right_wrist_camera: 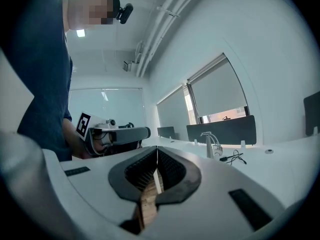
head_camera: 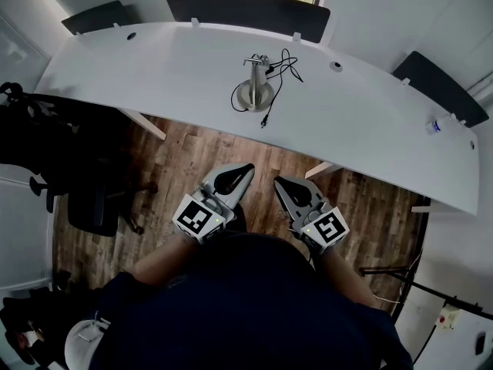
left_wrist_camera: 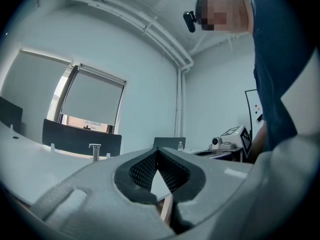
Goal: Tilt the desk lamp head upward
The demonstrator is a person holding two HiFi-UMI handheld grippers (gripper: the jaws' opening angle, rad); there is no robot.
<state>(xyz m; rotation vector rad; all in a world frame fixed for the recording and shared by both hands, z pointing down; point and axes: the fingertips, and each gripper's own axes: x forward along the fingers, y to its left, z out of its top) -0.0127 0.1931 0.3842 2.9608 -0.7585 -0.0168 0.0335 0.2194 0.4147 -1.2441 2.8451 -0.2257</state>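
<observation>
A small silver desk lamp [head_camera: 256, 83] stands on the white curved desk [head_camera: 154, 75], its round base at the desk's middle and a black cord [head_camera: 283, 68] looped beside it. The same lamp [left_wrist_camera: 94, 151] shows small and far in the left gripper view, and the lamp [right_wrist_camera: 210, 143] appears to the right of centre in the right gripper view. My left gripper [head_camera: 248, 168] and right gripper [head_camera: 279, 183] hover over the wooden floor in front of the desk, well short of the lamp. Both are shut, with nothing between their jaws.
Dark partition panels [head_camera: 246, 10] line the desk's far edge. A small bottle [head_camera: 434, 126] lies at the desk's right end. A black office chair [head_camera: 92, 206] stands at the left under the desk edge. Desk legs [head_camera: 142, 122] show beneath the top.
</observation>
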